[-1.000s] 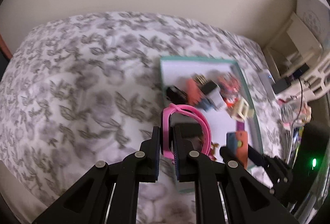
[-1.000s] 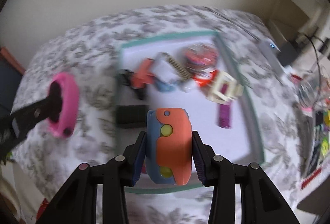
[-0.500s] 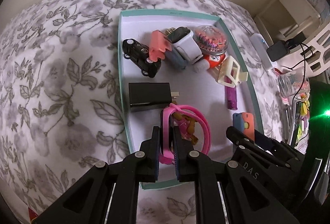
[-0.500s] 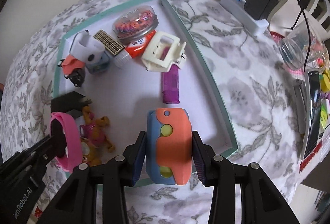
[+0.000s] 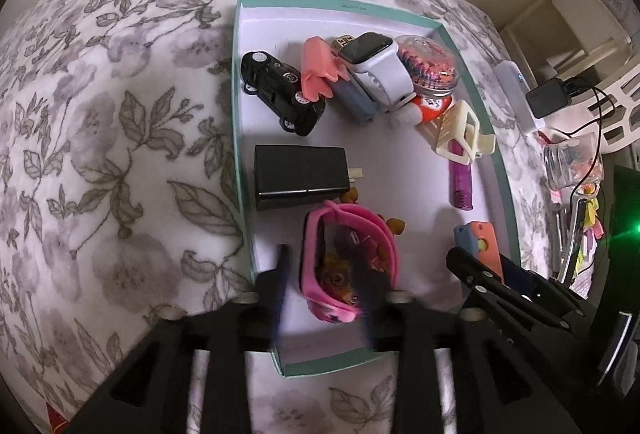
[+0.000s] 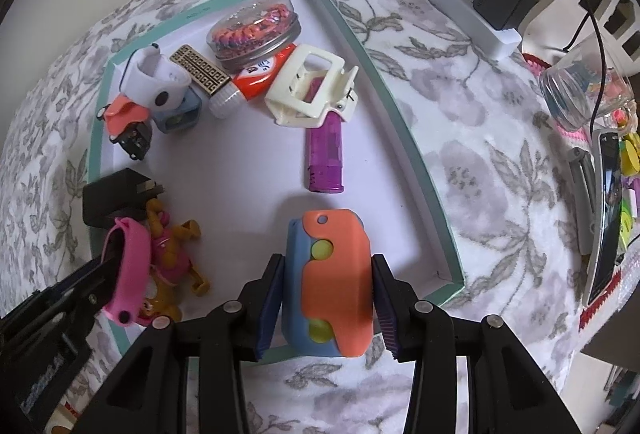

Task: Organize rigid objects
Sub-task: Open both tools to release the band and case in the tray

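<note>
Your left gripper (image 5: 322, 284) stands spread wide around the pink band (image 5: 347, 260), which lies on the toy figure (image 6: 172, 254) inside the teal tray (image 6: 404, 130). Your right gripper (image 6: 326, 298) clamps the orange-and-blue toy (image 6: 330, 282) over the tray's near edge.

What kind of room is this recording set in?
Probably a bedroom: the teal-rimmed tray of small objects sits on a floral bedspread, with a power strip and charger and cluttered shelving alongside.
</note>
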Available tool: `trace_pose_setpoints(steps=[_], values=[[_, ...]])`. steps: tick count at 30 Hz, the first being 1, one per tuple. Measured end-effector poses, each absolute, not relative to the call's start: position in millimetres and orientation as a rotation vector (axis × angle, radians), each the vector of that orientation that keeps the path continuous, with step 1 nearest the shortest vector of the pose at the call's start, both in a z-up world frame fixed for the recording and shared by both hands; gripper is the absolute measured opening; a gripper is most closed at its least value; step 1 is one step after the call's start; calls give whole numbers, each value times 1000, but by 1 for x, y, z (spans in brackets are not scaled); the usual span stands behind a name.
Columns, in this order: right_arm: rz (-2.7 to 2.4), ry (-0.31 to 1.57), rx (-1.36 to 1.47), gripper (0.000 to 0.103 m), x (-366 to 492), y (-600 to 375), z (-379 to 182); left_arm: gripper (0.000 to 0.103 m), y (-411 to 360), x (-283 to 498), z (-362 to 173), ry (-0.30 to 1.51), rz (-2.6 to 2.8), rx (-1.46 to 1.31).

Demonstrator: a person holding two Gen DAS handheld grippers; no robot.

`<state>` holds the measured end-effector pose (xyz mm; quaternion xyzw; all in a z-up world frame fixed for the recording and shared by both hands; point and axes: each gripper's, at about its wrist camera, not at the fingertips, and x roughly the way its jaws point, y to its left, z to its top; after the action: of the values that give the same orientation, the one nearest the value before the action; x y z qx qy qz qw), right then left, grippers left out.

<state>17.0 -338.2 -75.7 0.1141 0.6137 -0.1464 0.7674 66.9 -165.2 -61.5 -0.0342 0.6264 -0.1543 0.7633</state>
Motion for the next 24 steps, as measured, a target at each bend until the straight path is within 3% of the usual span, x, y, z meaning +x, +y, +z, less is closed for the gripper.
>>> trace_pose_setpoints(steps=[5, 7, 12, 24], values=[[-318, 1318, 240, 49, 16, -338, -72, 58, -160, 66, -55, 1343, -339, -82], [-317, 1310, 231, 58, 17, -335, -68, 58, -157, 64, -52, 1338, -338, -84], [-319, 1286, 197, 66, 17, -324, -60, 68, -143, 57, -40, 1298, -298, -60], [-268, 1229, 185, 93, 11, -299, -49, 68, -108, 52, -38, 1236, -59, 110]])
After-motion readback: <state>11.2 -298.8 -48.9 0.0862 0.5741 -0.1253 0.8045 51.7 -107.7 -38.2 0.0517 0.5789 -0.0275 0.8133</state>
